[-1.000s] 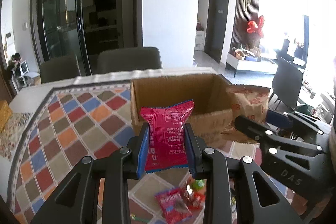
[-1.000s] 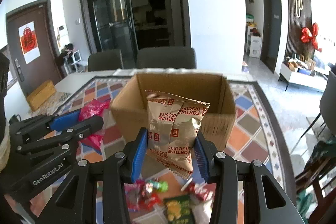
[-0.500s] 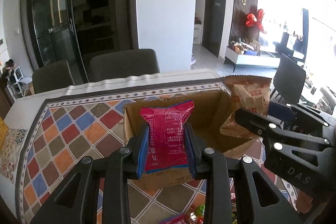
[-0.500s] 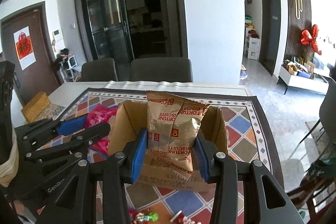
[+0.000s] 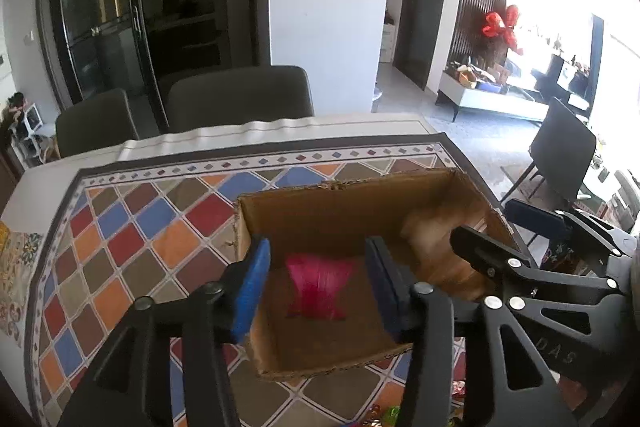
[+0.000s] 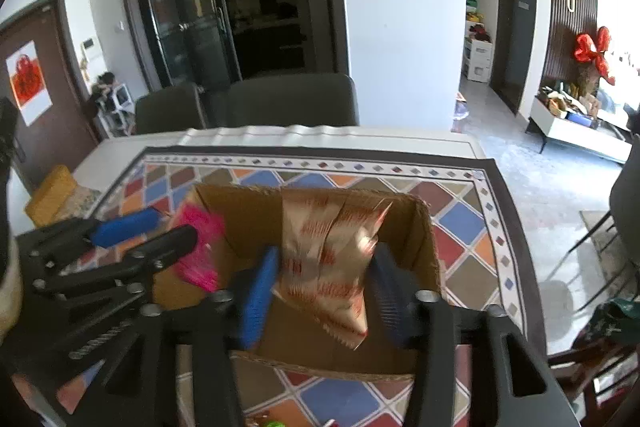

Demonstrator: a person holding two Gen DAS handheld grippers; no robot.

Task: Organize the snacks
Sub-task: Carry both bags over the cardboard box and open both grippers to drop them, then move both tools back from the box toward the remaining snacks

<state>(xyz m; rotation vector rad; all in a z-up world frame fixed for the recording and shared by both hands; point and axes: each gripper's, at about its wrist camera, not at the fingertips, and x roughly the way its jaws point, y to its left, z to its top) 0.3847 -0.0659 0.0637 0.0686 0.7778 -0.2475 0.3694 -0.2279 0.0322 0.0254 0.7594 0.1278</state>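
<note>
Both packets have just been let go over the cardboard box. The left gripper has its jaws just opened to a middling gap, and the pink snack packet that stood clamped between its blue pads a second ago is now a blurred shape below them, inside the box near its front-left corner, free of the pads. The right gripper has likewise just spread its jaws; the tan biscuit packet is smeared with motion between the pads, tilted, and seems to be dropping toward the box's right half. Whether a pad brushes it, I cannot tell.

For the task, this looks like two snacks delivered at once, while a few wrapped sweets remain on the patterned cloth of the surface in front of the box.

Both grippers hang above the box's near wall, side by side, angled downward into it, the left over the box's left part, the right beside it.
</note>
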